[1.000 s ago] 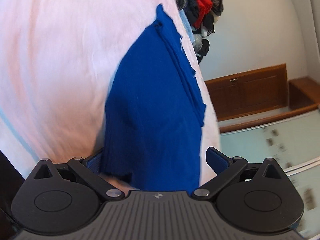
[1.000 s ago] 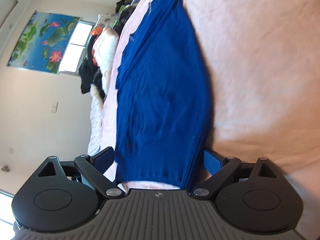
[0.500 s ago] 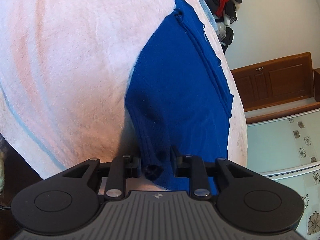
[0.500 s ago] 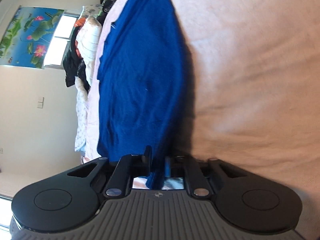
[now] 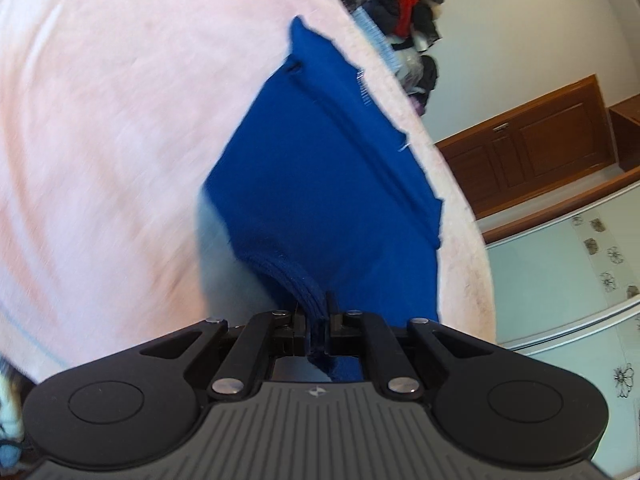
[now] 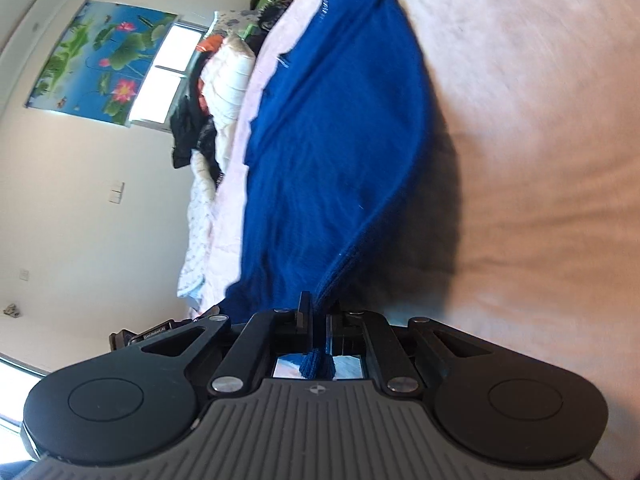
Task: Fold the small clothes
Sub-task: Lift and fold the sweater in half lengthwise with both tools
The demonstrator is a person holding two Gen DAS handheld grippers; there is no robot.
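Note:
A blue knit garment [image 5: 320,184] lies lengthwise on a pink bed cover [image 5: 120,120], close to the bed's edge. My left gripper [image 5: 316,316] is closing its jaws on the garment's near ribbed edge, and the cloth is pinched between the pads and lifted a little. In the right wrist view the same garment [image 6: 336,128] stretches away over the cover [image 6: 540,120]. My right gripper [image 6: 320,312] is also closing, with a fold of the near edge squeezed between its pads and a tuft showing behind them.
A heap of dark and red clothes [image 5: 400,8] sits at the bed's far end. A wooden cabinet [image 5: 532,152] stands beyond the bed edge. Piled bedding and clothes [image 6: 216,92] lie under a window [image 6: 160,76].
Both grippers went from wide open around the garment's near edge to closed on it. The left one has risen, and the cloth's near edge now lifts off the cover.

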